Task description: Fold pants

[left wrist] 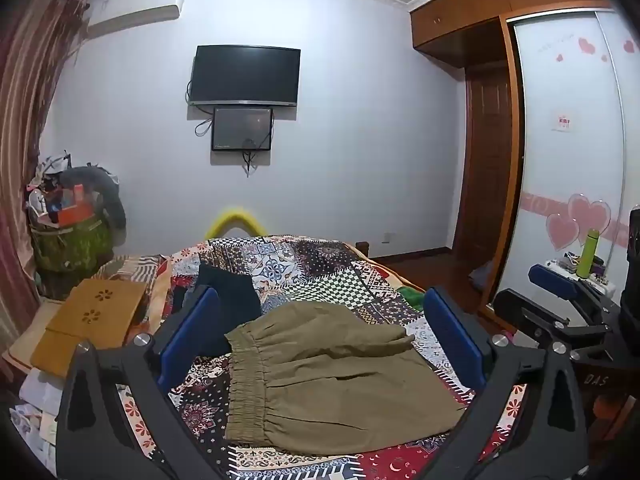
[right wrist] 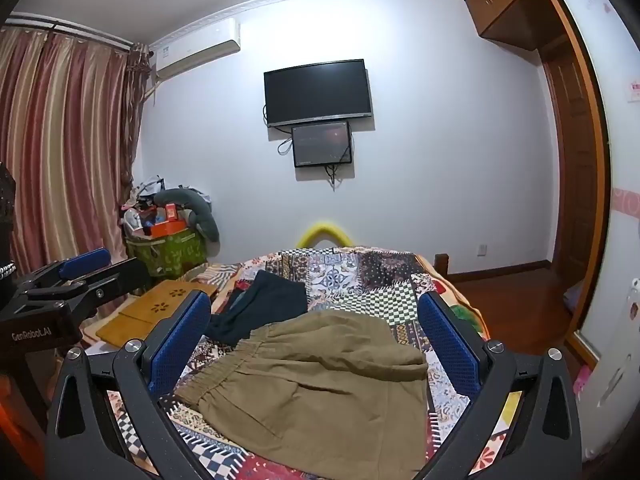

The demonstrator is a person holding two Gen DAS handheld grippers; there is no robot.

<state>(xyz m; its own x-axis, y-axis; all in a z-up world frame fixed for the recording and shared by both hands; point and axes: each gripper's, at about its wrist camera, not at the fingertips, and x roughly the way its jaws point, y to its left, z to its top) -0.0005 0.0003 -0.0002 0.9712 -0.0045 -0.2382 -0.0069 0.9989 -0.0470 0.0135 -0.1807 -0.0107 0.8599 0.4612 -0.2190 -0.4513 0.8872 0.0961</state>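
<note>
Both grippers (left wrist: 320, 336) (right wrist: 316, 336) spread above khaki pants (left wrist: 332, 376); green bottle (left wrist: 588, 254) in left view only.

Pants (left wrist: 336, 376) are lying on the bed (left wrist: 320, 264), toward its near edge, waistband facing the left edge. A dark garment (left wrist: 228, 296) is lying behind them, touching their far left corner. A lap desk (left wrist: 92, 320) is sitting at the bed's left edge. A laundry basket (left wrist: 68, 240) is standing beyond it, off the far left corner. Two screens (left wrist: 245, 76) are hanging on the wall behind the far edge.
</note>
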